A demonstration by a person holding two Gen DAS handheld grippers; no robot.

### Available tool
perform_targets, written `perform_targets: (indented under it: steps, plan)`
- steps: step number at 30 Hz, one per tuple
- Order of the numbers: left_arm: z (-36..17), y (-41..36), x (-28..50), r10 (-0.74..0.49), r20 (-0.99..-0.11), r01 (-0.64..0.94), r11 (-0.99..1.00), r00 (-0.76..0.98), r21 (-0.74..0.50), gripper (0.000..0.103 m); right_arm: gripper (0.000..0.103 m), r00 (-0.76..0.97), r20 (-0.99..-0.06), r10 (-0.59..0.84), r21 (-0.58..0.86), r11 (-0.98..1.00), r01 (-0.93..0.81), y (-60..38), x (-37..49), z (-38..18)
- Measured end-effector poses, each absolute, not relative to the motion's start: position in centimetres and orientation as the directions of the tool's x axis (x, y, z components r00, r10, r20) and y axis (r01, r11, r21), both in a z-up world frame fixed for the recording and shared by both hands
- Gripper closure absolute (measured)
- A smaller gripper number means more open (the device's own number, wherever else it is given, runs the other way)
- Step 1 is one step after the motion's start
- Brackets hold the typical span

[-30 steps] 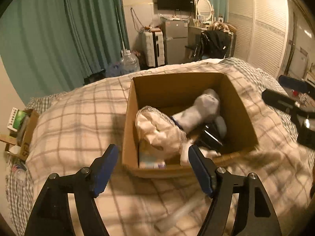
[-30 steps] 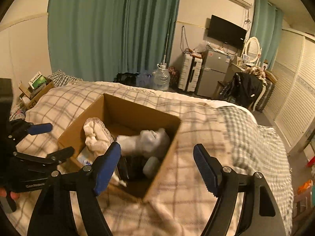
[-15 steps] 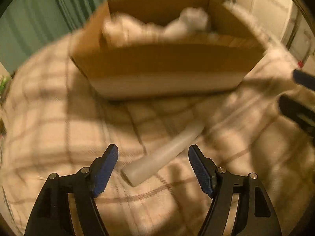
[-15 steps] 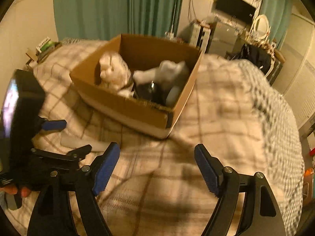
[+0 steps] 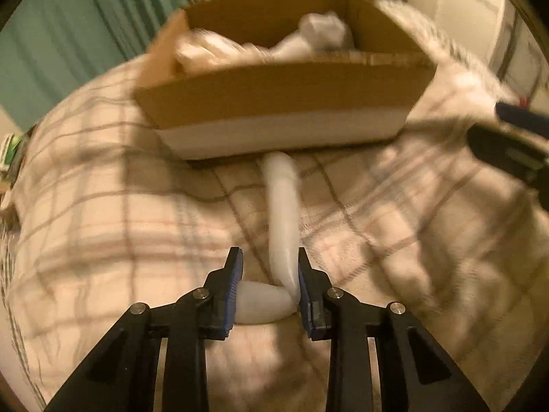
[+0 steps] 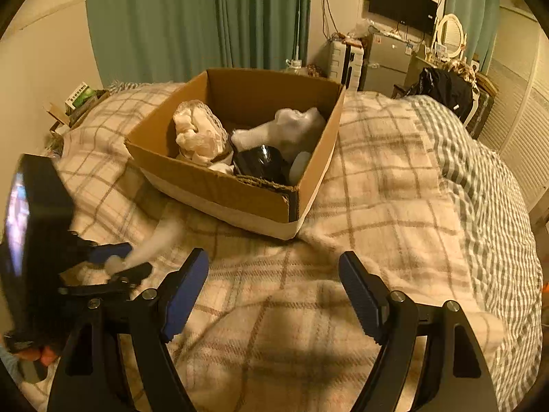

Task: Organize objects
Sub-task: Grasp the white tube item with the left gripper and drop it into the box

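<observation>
A: What's changed w/ your left hand-held gripper (image 5: 267, 286)?

B: A sec ago it was hovering wide open over the cardboard box (image 5: 281, 103); now it's sitting low on the blanket (image 5: 103, 223), pads narrowed around the near end of the white sock (image 5: 282, 219). Looks like it's pinching it, tho blur makes contact hard to confirm.

A: Meaning for the task?

B: Prob you're picking up the last loose item to put in the box. Sock's lying on the bed, stretching from the gripper to the box's near wall.

A: Right hand-held gripper (image 6: 274, 292)?

B: It's hanging wide open, holding nothing, near the bed's front edge.

A: Views differing?

B: Right wrist is showing box contents clearly: netted bundle (image 6: 199, 134), another white sock (image 6: 284, 130), black item (image 6: 260, 164). Left wrist is only showing the grip close up.
</observation>
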State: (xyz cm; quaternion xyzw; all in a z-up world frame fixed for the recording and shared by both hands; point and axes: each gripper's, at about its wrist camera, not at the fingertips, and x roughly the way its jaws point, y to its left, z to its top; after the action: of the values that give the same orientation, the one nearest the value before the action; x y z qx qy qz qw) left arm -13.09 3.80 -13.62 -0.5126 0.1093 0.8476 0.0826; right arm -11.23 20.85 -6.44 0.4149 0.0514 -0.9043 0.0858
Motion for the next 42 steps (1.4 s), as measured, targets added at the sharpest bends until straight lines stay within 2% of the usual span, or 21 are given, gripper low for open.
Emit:
perform_targets:
  steps: [6, 11, 18, 27, 28, 30, 31, 32, 33, 34, 36, 42]
  plan:
    - [-8.6, 0.9, -10.5, 0.166, -0.843, -0.195, -0.978, -0.512, -0.074, 0.074, 0.025, -0.686, -0.719, -0.111, -0.034, -0.980, 0.194, 21.1, -9.9, -3.8]
    - [-4.6, 1.5, -10.1, 0.217, -0.800, -0.229, -0.968, -0.560, -0.103, 0.074, 0.025, -0.723, -0.683, -0.109, -0.046, -0.980, 0.192, 21.4, -9.7, -1.1]
    - [1.0, 2.9, -15.7, 0.210, -0.745, -0.266, -0.963, -0.633, -0.045, 0.074, 0.025, -0.773, -0.629, -0.079, -0.117, -0.974, 0.195, 21.1, -12.4, 2.7]
    - [0.4, 5.5, -24.3, 0.184, -0.729, -0.293, -0.956, -0.659, 0.023, 0.071, 0.025, -0.799, -0.600, -0.037, -0.144, -0.978, 0.153, 21.5, -19.7, 4.1]
    - [0.0, 5.7, -24.8, 0.181, -0.726, -0.292, -0.956, -0.663, 0.028, 0.068, 0.025, -0.798, -0.602, -0.028, -0.147, -0.978, 0.145, 21.5, -20.6, 3.9]
    - [-1.1, 6.0, -25.9, 0.167, -0.723, -0.288, -0.957, -0.671, 0.046, 0.052, 0.025, -0.797, -0.604, -0.015, -0.152, -0.979, 0.133, 21.8, -21.7, 3.2]
    - [-1.7, 6.1, -26.3, 0.159, -0.720, -0.285, -0.957, -0.675, 0.056, 0.032, 0.023, -0.798, -0.603, -0.007, -0.152, -0.981, 0.123, 21.9, -22.1, 2.7]
    - [-2.4, 6.2, -26.5, 0.139, -0.716, -0.271, -0.960, -0.684, 0.073, 0.014, 0.016, -0.803, -0.597, 0.002, -0.148, -0.983, 0.108, 22.2, -22.3, 2.3]
    - [-3.0, 6.2, -26.5, 0.115, -0.708, -0.251, -0.964, -0.697, 0.091, 0.008, 0.011, -0.806, -0.592, 0.008, -0.144, -0.985, 0.096, 22.4, -22.4, 2.0]
    - [-3.5, 6.2, -26.4, 0.102, -0.700, -0.240, -0.966, -0.707, 0.101, 0.006, 0.006, -0.810, -0.586, 0.013, -0.134, -0.988, 0.081, 22.8, -22.3, 1.6]
    - [-4.2, 6.1, -26.0, 0.106, -0.706, -0.244, -0.965, -0.700, 0.098, 0.006, 0.001, -0.805, -0.594, 0.006, -0.113, -0.991, 0.076, 23.3, -22.2, 1.1]
    - [-2.3, 4.7, -22.8, 0.103, -0.686, -0.221, -0.972, -0.721, 0.086, 0.006, 0.001, -0.816, -0.578, 0.023, -0.116, -0.992, 0.055, 23.8, -19.0, 3.4]
